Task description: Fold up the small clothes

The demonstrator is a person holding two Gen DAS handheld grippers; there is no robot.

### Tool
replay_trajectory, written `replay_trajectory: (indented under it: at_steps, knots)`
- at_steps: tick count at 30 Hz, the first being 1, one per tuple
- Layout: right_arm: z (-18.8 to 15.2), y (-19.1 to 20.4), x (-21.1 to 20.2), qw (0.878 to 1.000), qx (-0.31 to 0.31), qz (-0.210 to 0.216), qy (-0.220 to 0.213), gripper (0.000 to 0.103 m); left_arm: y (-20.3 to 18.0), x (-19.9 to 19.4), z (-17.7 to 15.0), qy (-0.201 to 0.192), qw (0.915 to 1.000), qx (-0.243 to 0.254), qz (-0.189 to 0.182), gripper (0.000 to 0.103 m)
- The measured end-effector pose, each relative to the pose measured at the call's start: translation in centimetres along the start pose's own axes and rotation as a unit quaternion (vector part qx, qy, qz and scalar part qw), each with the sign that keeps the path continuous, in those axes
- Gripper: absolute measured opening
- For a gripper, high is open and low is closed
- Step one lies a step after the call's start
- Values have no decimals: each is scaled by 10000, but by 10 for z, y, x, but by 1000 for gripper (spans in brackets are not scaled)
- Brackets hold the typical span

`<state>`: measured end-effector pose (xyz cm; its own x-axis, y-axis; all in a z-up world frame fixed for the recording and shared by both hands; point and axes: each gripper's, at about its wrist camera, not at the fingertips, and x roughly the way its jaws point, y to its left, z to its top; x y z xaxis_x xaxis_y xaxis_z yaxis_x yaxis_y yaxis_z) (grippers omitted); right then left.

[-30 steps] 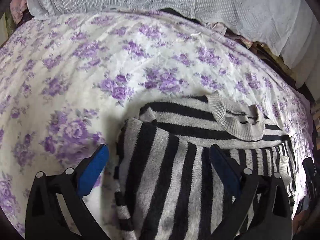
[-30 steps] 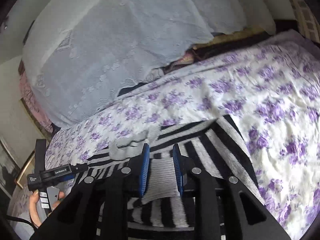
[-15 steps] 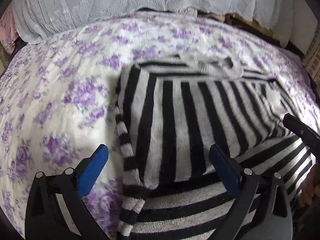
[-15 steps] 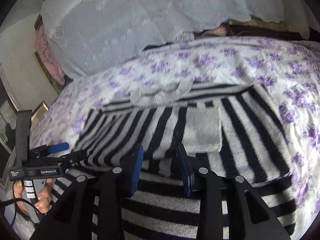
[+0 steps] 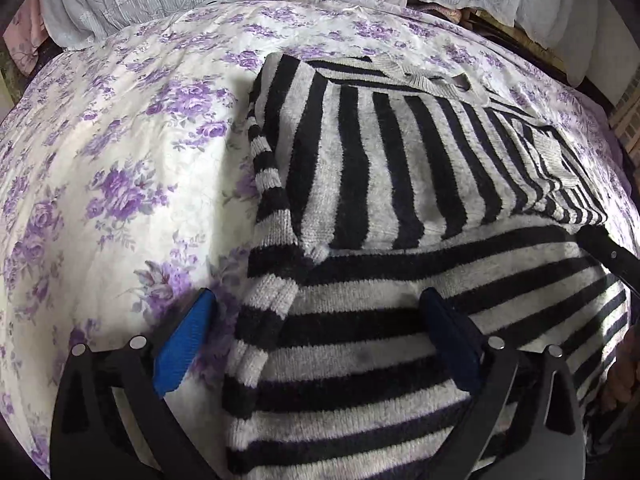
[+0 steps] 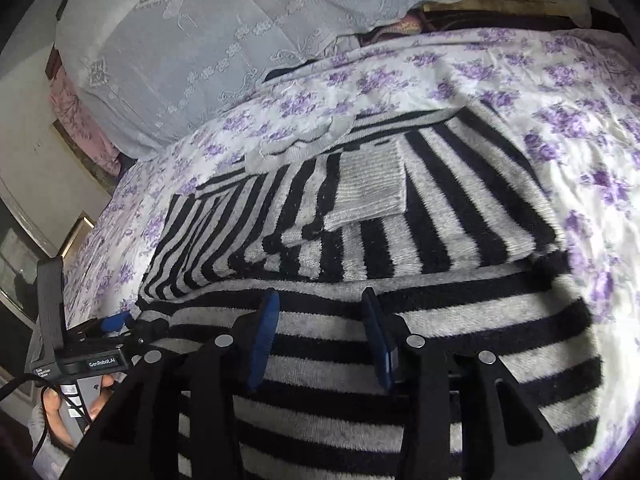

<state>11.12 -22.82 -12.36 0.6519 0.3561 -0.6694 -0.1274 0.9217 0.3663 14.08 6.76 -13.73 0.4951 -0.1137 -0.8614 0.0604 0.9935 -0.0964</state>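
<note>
A black-and-grey striped knit sweater (image 5: 400,184) lies on the floral bedsheet (image 5: 120,160), both sleeves folded across its chest. It also shows in the right wrist view (image 6: 400,240), with a grey cuff (image 6: 368,184) on top. My left gripper (image 5: 316,336) is wide open over the sweater's near left edge, holding nothing. My right gripper (image 6: 320,332) is partly open above the lower body of the sweater, holding nothing. The left gripper (image 6: 120,322) also shows at the sweater's left edge in the right wrist view.
A pale lace cover (image 6: 240,40) is draped over bedding at the head of the bed. A pink item (image 6: 80,120) lies at the far left. A mirror or frame (image 6: 24,240) stands left of the bed.
Both grippers have pulled back toward the sweater's hem. My right gripper has let go of the grey cuff and opened; the cuff now lies on the chest.
</note>
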Motion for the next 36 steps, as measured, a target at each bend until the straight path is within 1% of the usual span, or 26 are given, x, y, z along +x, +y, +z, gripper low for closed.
replay_trajectory:
  at_steps: [3, 5, 7, 10, 14, 16, 17, 18, 21, 22, 24, 27, 29, 32, 34, 35, 36]
  knots:
    - [-18, -5, -39, 9993, -234, -144, -241, 43, 10, -30, -20, -312, 9991, -30, -281, 98]
    - [-33, -17, -63, 9988, -215, -316, -316, 43, 23, -46, -39, -399, 9985, -86, -358, 98]
    - [-47, -34, -85, 9985, -84, -432, -316, 43, 40, -58, -59, -416, 9979, -207, -454, 98]
    - [-70, -53, -111, 9982, 70, -522, -275, 43, 56, -70, -84, -354, 9961, -350, -724, 98]
    - [-99, -63, -129, 9988, 180, -432, -106, 43, 57, -85, -116, -276, 9924, -307, -1159, 98]
    - [-110, -63, -135, 9988, 158, -466, -51, 43, 53, -87, -127, -156, 9876, -301, -1532, 98]
    - [-114, -63, -137, 9989, 163, -444, -24, 43, 51, -87, -132, -54, 9832, -319, -1794, 98]
    - [-118, -64, -140, 9989, 180, -423, 4, 43, 47, -86, -137, 16, 9803, -329, -1949, 98]
    - [-129, -68, -147, 9989, 312, -323, 141, 44, 39, -85, -141, 57, 9772, -275, -2106, 98]
    - [-133, -70, -147, 9987, 389, -241, 235, 44, 39, -84, -141, 72, 9748, -302, -2208, 98]
    - [-140, -73, -146, 9981, 504, -87, 345, 44, 37, -84, -139, 112, 9663, -351, -2547, 98]
    - [-145, -73, -148, 9980, 548, 6, 303, 44, 27, -79, -140, 320, 9592, -241, -2798, 98]
    - [-145, -75, -145, 9971, 678, 162, 299, 44, 21, -73, -144, 467, 9544, -253, -2937, 98]
    - [-144, -77, -141, 9960, 763, 340, 316, 40, 19, -73, -147, 473, 9487, -285, -3114, 98]
    - [-143, -79, -137, 9947, 876, 459, 295, 38, 20, -71, -144, 481, 9455, -380, -3197, 97]
    - [-142, -80, -135, 9942, 913, 479, 294, 33, 20, -70, -143, 463, 9453, -430, -3201, 89]
    - [-141, -80, -134, 9941, 922, 487, 297, 31, 20, -69, -141, 452, 9458, -478, -3179, 72]
